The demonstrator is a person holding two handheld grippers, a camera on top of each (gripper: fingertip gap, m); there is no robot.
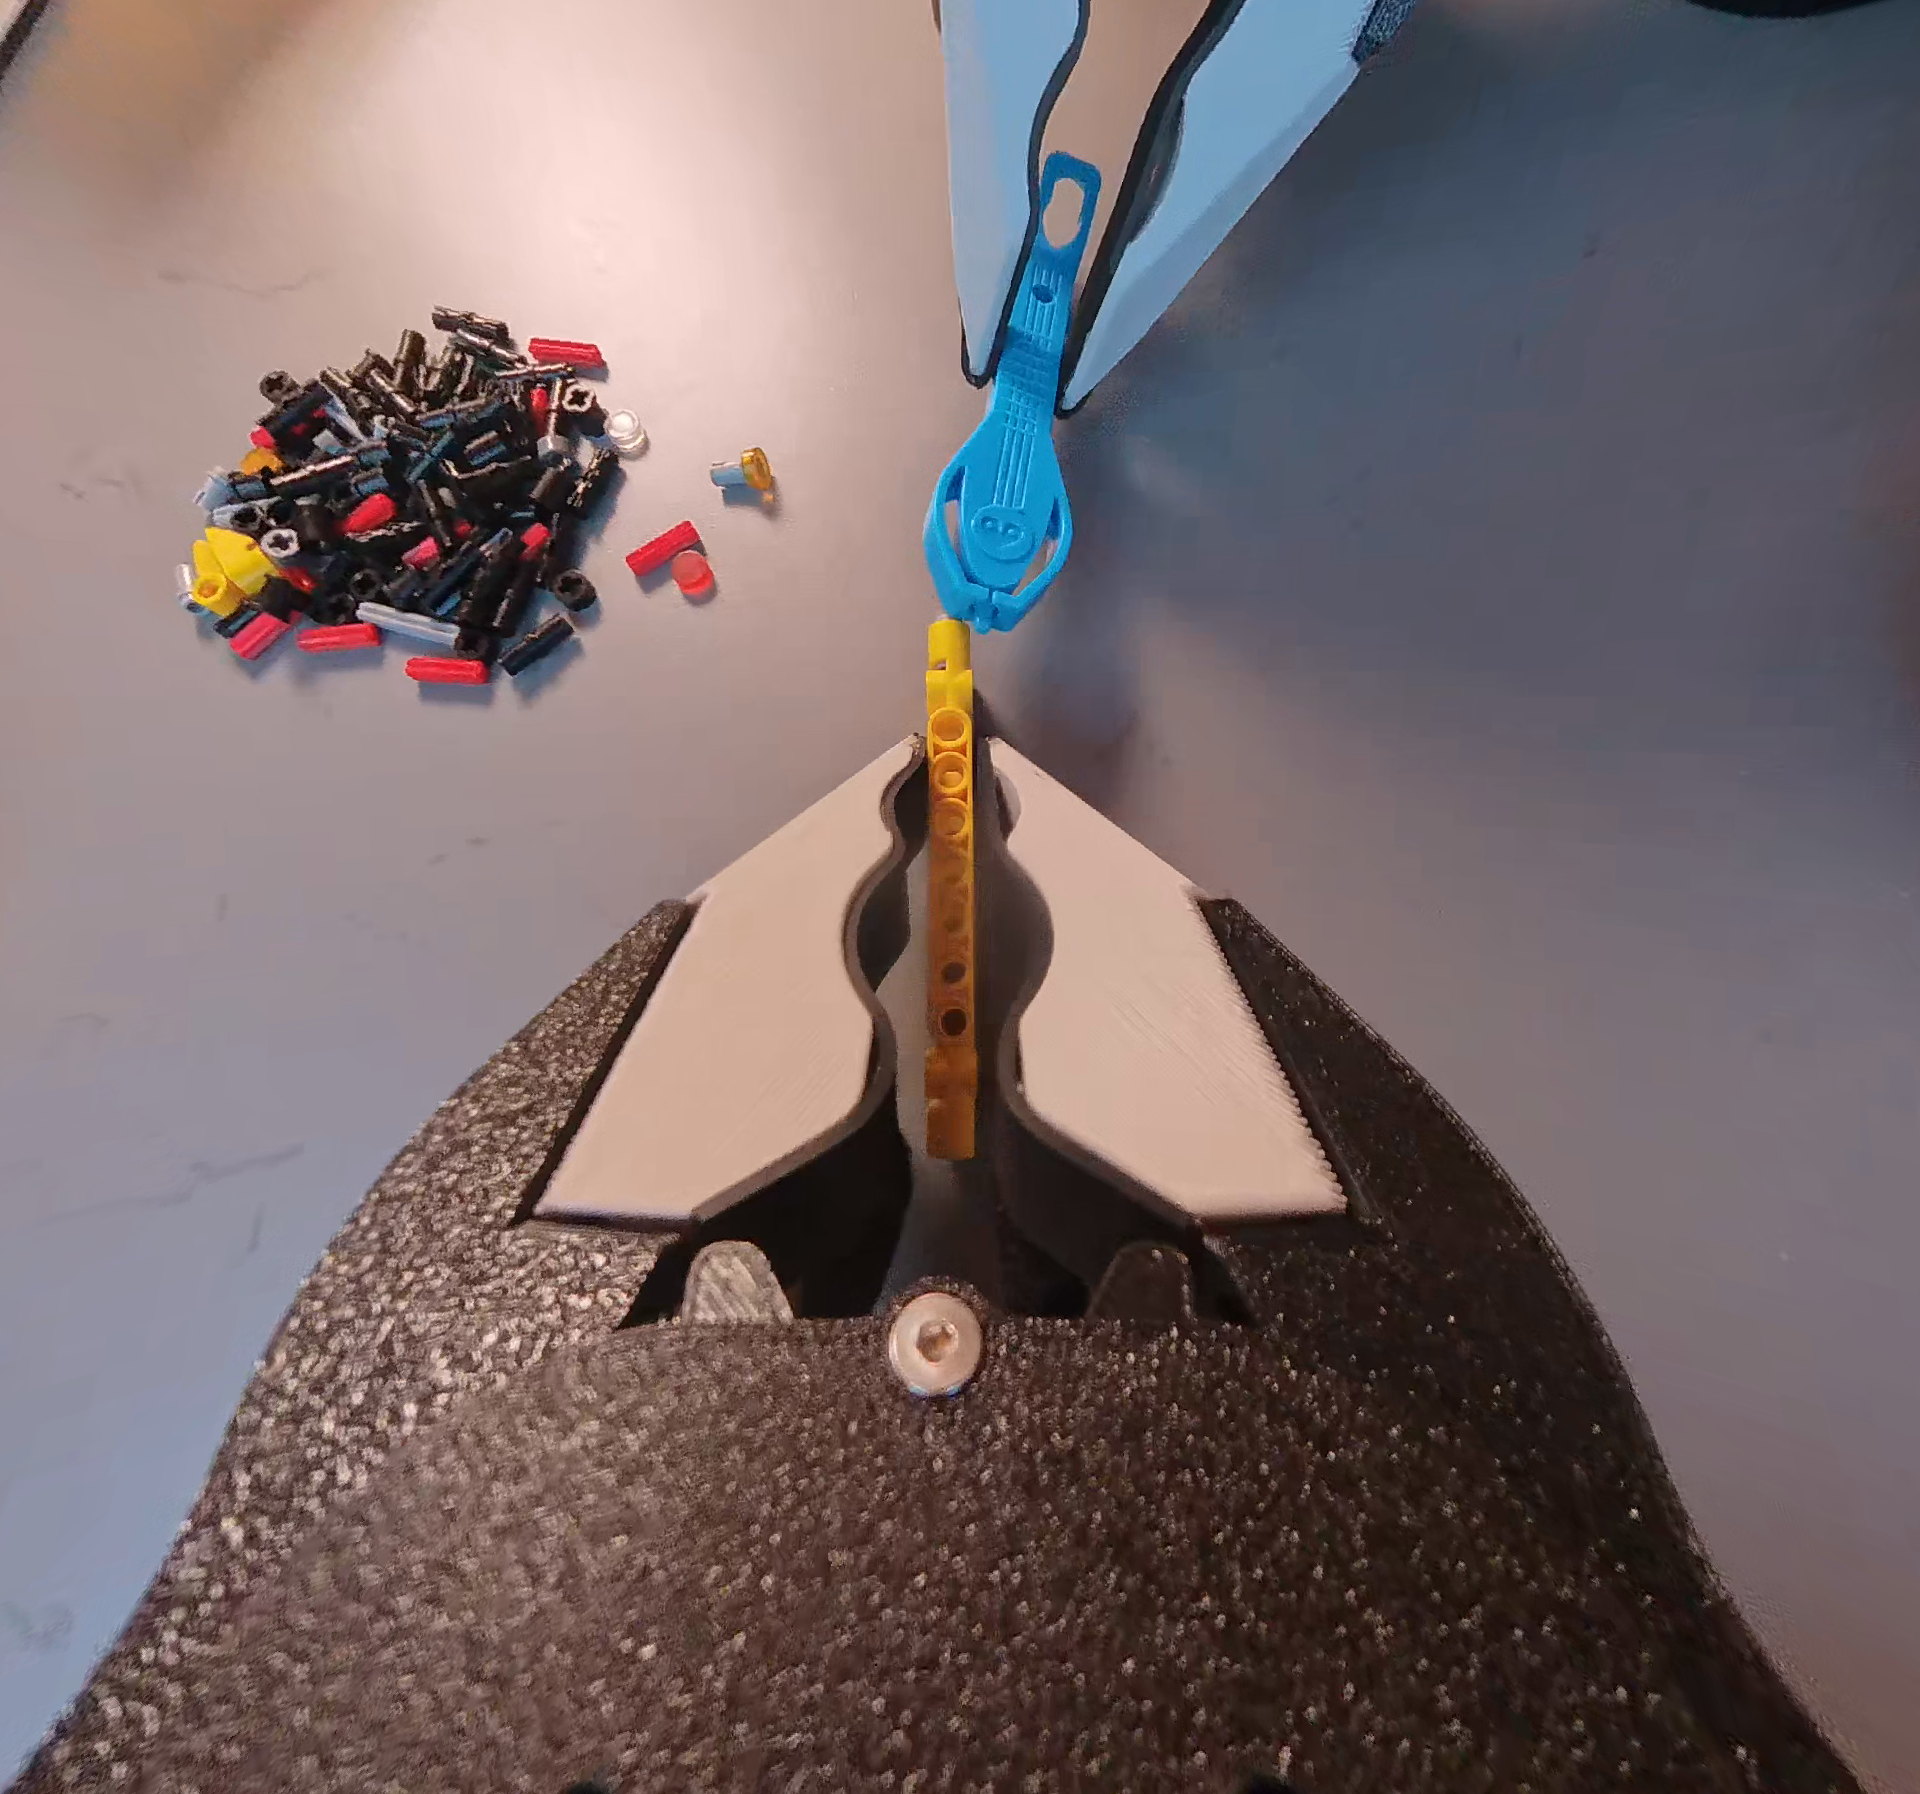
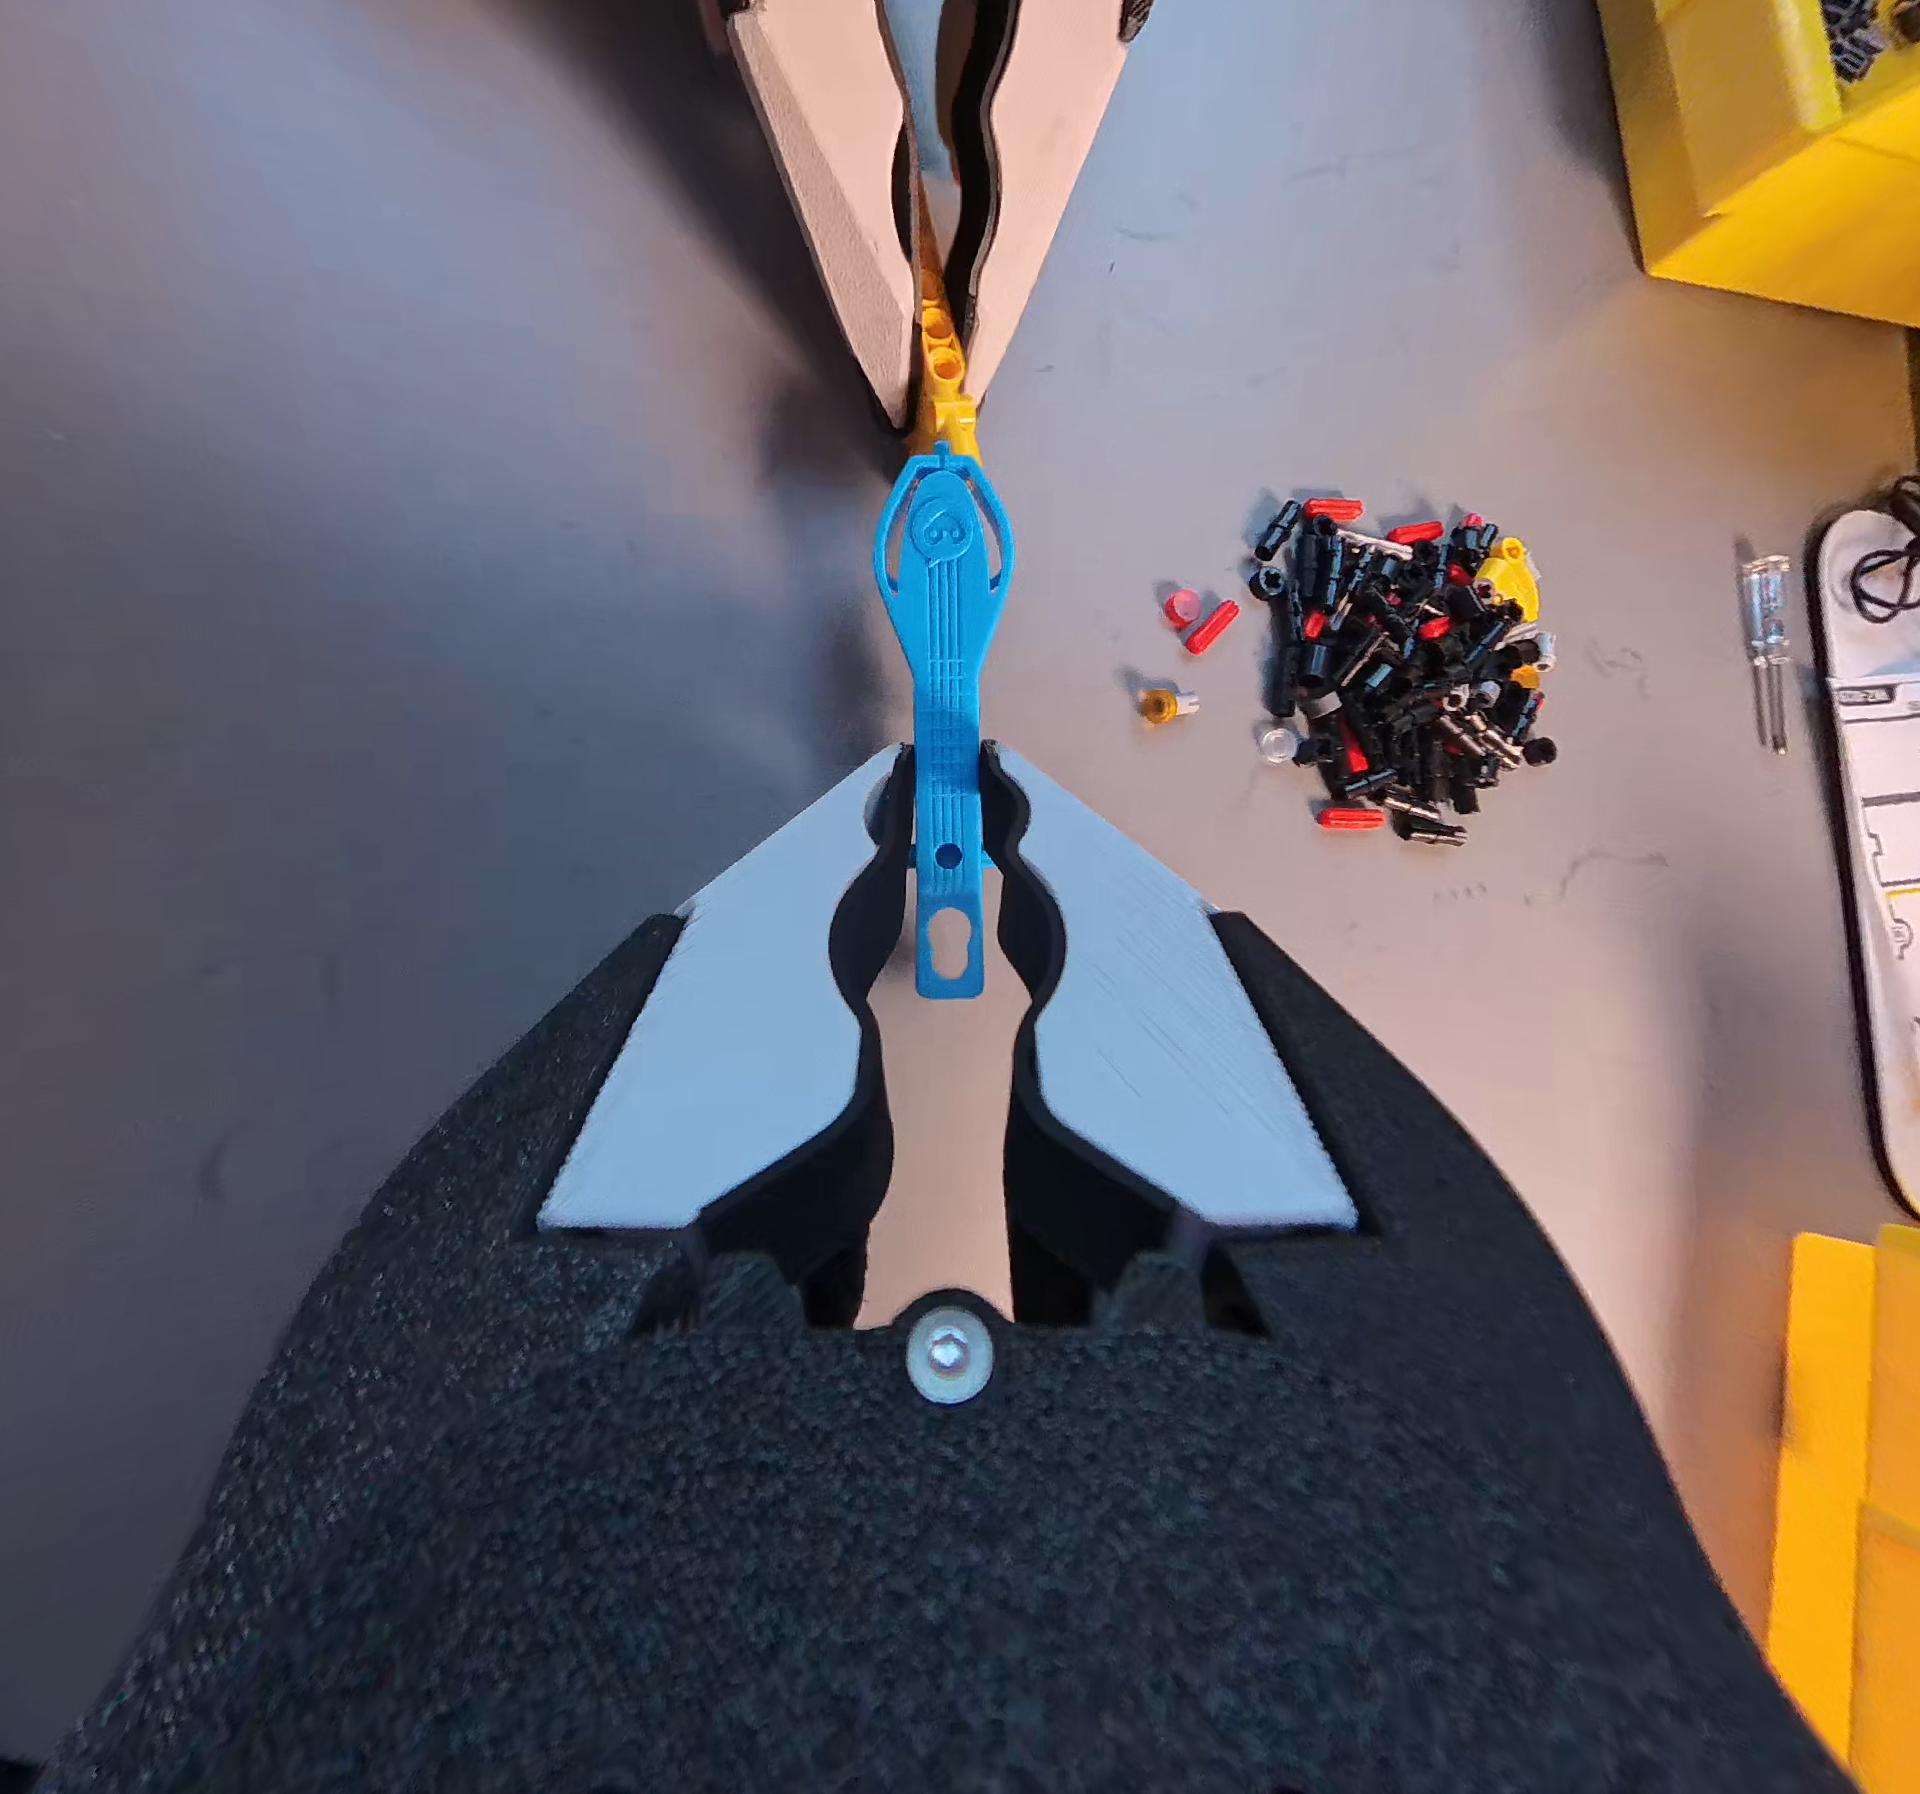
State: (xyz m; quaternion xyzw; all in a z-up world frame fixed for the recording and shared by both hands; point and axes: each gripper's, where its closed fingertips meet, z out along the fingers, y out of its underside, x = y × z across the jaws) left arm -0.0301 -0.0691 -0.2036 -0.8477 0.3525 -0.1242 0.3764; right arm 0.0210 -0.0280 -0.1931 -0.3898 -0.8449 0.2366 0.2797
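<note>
Gripping a yellow perforated beam (image 1: pixel 951 923) edge-on, the left gripper (image 1: pixel 953 757) has its two fingers closed tight on the beam's flat faces, with the beam's forward end projecting past the tips toward 12 o'clock. The right gripper (image 2: pixel 943 757) is likewise clamped on the ribbed handle of a blue plastic tool (image 2: pixel 943 664), whose forked head meets a small yellow connector (image 1: pixel 949 648) at the beam's end. Both parts are held above the grey table (image 1: pixel 1455 809).

Both parts appear light, rigid moulded plastic with smooth, probably slippery, faces; the beam is best held across its broad faces, the tool on its ribbed shank. The thin prongs of the fork look like the most fragile point.

A pile of small black, red and yellow pieces (image 1: pixel 405 497) lies at 10 o'clock in the left wrist view. Yellow bins (image 2: pixel 1756 82) are cut off at the frame edge. Whether the fork actually grips the connector or only touches it cannot be made out.
</note>
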